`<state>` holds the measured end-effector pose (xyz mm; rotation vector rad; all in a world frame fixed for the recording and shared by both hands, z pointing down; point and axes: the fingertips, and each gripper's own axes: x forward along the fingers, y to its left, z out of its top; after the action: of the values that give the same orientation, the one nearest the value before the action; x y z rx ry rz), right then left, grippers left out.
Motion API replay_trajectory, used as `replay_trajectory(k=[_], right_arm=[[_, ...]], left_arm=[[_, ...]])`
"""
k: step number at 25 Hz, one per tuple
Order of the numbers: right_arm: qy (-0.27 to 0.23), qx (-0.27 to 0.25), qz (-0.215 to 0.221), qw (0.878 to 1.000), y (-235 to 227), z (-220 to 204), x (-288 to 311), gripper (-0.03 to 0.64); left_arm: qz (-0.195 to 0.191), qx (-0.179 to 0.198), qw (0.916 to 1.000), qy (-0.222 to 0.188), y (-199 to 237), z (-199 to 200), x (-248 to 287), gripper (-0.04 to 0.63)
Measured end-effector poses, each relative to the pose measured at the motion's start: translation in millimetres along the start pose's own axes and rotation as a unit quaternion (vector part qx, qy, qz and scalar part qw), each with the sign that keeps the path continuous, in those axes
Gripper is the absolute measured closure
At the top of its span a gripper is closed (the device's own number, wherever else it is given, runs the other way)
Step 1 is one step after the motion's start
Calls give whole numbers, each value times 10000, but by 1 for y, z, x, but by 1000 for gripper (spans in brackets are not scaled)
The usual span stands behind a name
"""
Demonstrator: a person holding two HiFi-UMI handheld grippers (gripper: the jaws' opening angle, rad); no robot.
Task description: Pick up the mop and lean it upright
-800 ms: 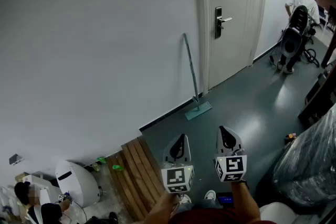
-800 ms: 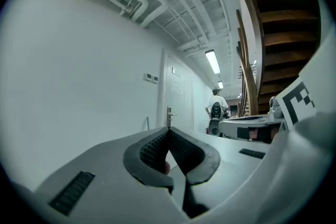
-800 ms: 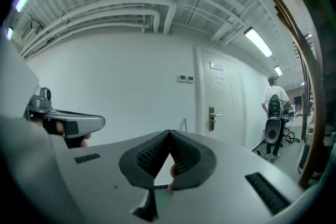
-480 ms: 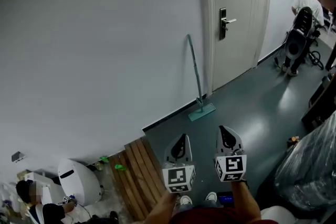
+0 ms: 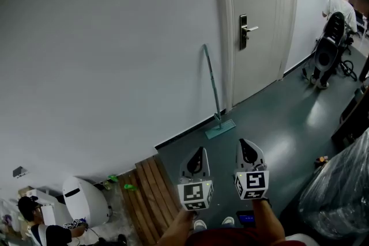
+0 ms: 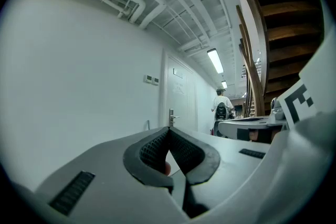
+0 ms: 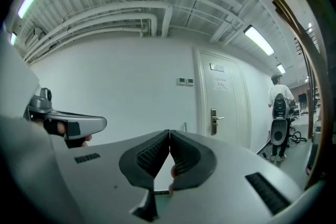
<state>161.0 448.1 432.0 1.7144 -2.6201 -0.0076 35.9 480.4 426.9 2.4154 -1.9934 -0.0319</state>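
The mop point(image 5: 213, 86), propped nearly upright against the wall point(image 5: 115, 66) just left of the door point(image 5: 262, 49) with its flat head on the floor point(image 5: 277, 124), is judged light, long and stiff, apt to slide if nudged, and best taken on the bare handle near mid-height. It is seen well ahead of both grippers and between no jaws. The left gripper point(image 5: 198, 154) is held with its jaws pressed together on nothing, and the right gripper point(image 5: 247, 148) likewise.

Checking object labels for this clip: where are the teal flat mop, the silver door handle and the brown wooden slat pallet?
teal flat mop point(image 5: 219, 128): head view, on its flat head.
silver door handle point(image 5: 249, 27): head view, on the lever.
brown wooden slat pallet point(image 5: 151, 196): head view, on a middle slat.
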Motion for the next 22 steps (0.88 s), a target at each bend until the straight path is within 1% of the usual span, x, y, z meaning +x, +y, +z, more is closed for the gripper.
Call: replay_trajectory(k=[8, 11, 16, 22], right_arm=[[112, 170, 204, 9996, -38, -10, 2, 598], [210, 235, 241, 9992, -46, -16, 8, 598], [224, 193, 237, 9993, -48, -19, 31, 598], [243, 101, 115, 9996, -45, -19, 78, 598]], left_arm=[[181, -95, 9998, 89, -28, -8, 19, 581], [215, -85, 9996, 141, -31, -11, 24, 581], [156, -90, 9996, 195, -22, -18, 46, 581], [72, -149, 9997, 160, 8, -19, 86, 581]])
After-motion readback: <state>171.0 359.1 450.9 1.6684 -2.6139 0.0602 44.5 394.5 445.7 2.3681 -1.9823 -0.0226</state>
